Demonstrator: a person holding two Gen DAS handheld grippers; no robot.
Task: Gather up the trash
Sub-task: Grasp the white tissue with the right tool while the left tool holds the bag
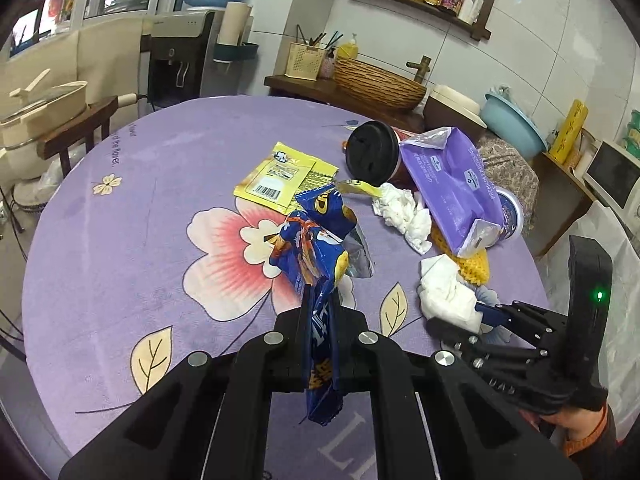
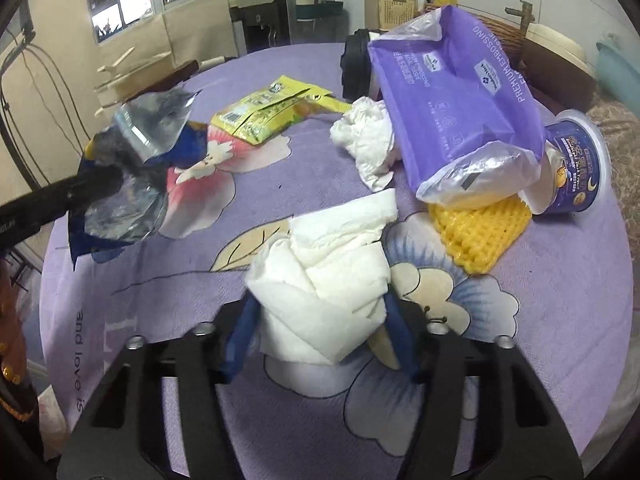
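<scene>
Kitchen corner, round tabletop (image 1: 120, 264) under a purple flower-print cloth, trash scattered over the far right part. Nearest thing first: the right hand-held gripper (image 2: 320, 332) has a crumpled white tissue (image 2: 328, 288) sitting right between its blue-padded fingers, which touch its sides – looks like it's clamped on it, though how firm that grip is can't be told. The wad stands tall-ish, its long axis running away from the camera. Over in the left view, the left hand-held gripper (image 1: 320, 320) is clenched tight on a blue snack wrapper (image 1: 316, 256), which hangs through the jaws and sticks up past them – so that hand is busy. Both point steeply down at the cloth, right one just beside the left. Farther out lie a second tissue (image 2: 366, 136), a yellow knitted pad (image 2: 480, 232), a purple tissue pack (image 2: 452, 108) propped on it, a tipped blue tub (image 2: 580, 164), a yellow packet (image 2: 264, 112) and a black-lidded cup (image 1: 372, 152). All of that sits ahead-right, nearer the right hand.
</scene>
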